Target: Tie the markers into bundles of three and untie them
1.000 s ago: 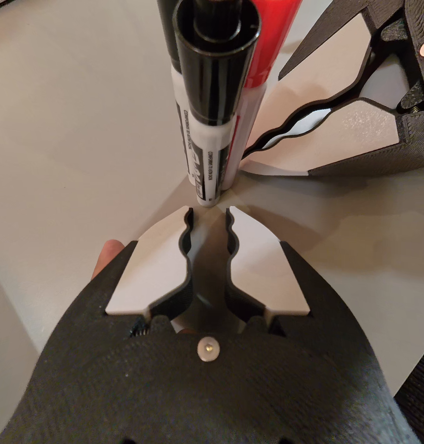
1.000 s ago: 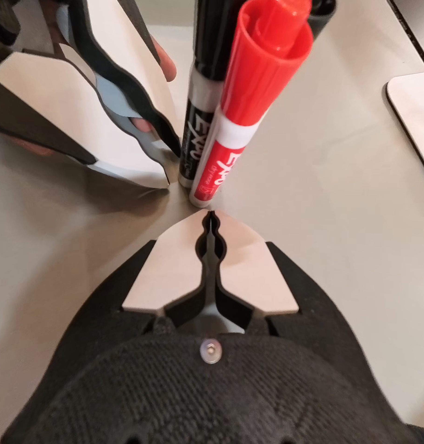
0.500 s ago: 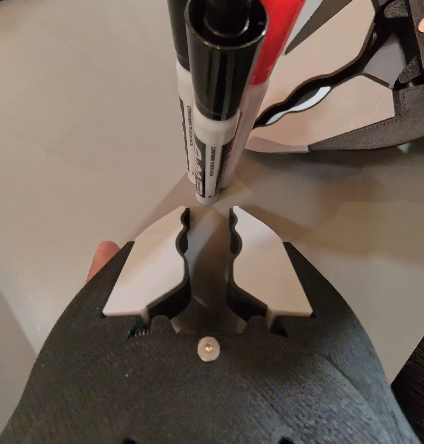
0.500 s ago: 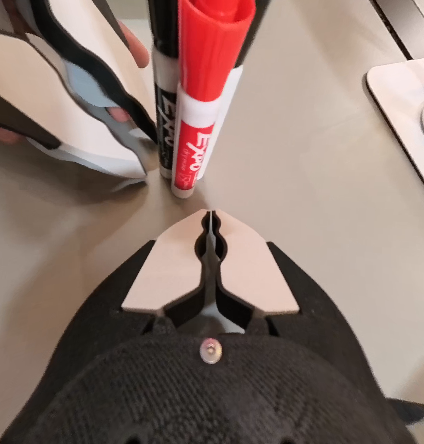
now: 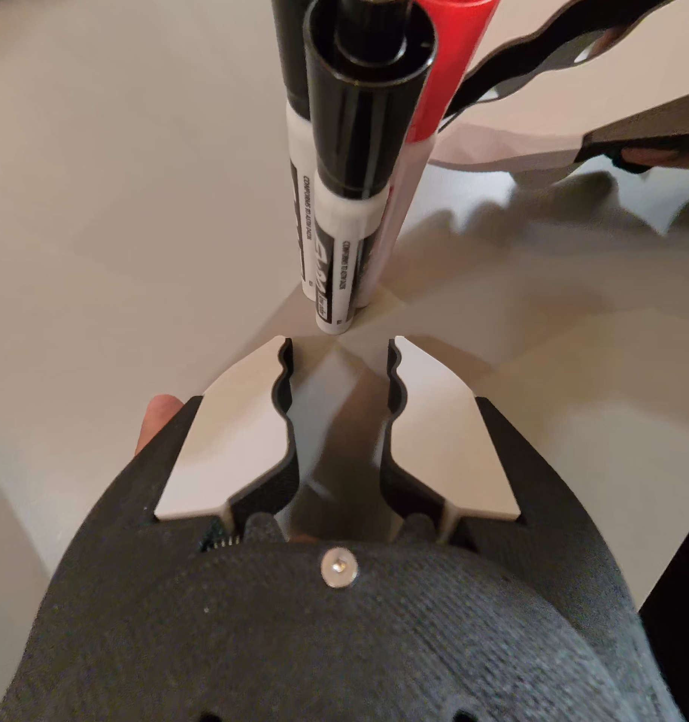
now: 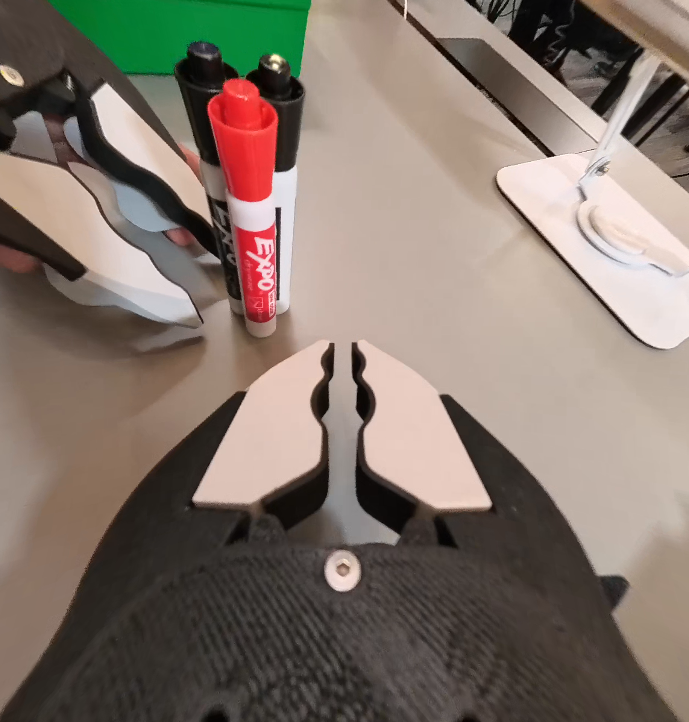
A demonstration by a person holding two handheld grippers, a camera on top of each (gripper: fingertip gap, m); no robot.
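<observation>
Three dry-erase markers, one red marker (image 6: 253, 203) and two black markers (image 5: 354, 168), stand upright and touching on the grey bench (image 6: 413, 254). The left claw (image 5: 339, 344) is spread, empty, just short of them. The right claw (image 6: 343, 345) is slightly parted, empty, nearby. Light, stiff and smooth-barrelled, they look tippy; grip low, around all three barrels.

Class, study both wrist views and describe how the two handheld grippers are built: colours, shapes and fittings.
The left gripper and the right gripper look alike: a black, rough-textured printed body, a silver screw at the centre, and two pale flat-faced fingers with black wavy inner edges. No cables or sleeves show.
</observation>
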